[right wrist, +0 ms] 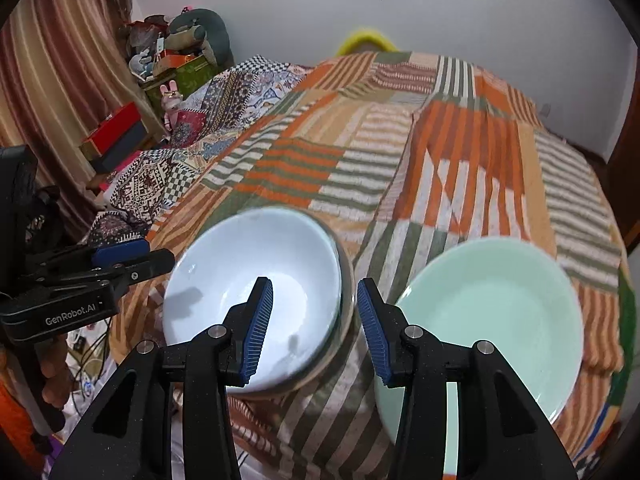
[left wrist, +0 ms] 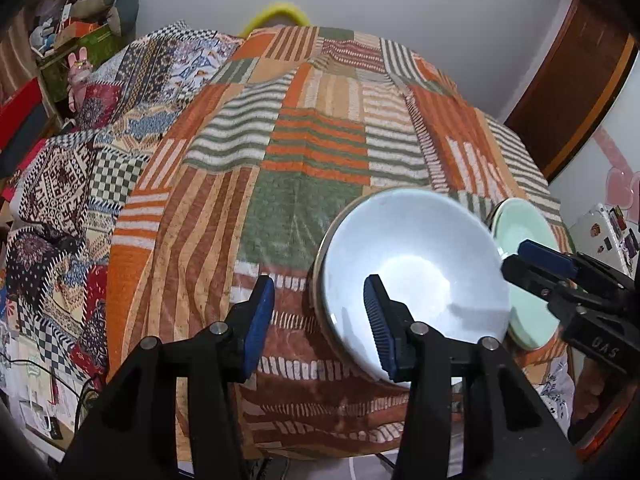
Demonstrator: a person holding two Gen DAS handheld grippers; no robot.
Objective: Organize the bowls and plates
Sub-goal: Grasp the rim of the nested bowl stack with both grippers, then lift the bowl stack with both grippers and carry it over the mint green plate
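A white bowl [left wrist: 412, 276] sits nested in a darker-rimmed bowl [right wrist: 346, 296] on the patchwork bedspread [left wrist: 312, 148]. My left gripper [left wrist: 320, 324] is open and straddles the bowl's left rim, one finger outside and one over the inside, with neither pad pressing. In the right wrist view the white bowl [right wrist: 256, 280] looks slightly blurred. My right gripper [right wrist: 316, 330] is open astride its right rim, and its pads stand clear of it. A pale green plate [right wrist: 488, 320] lies just right of the bowls, also seen in the left view as the green plate [left wrist: 524, 232].
A second patterned quilt [right wrist: 224, 108] covers the bed's left side. A cluttered shelf with boxes and toys [right wrist: 168, 64] stands beyond it, by a curtain [right wrist: 60, 80]. Cables [right wrist: 92, 356] lie on the floor at the bed's near left edge. A wooden door [left wrist: 572, 92] is at the right.
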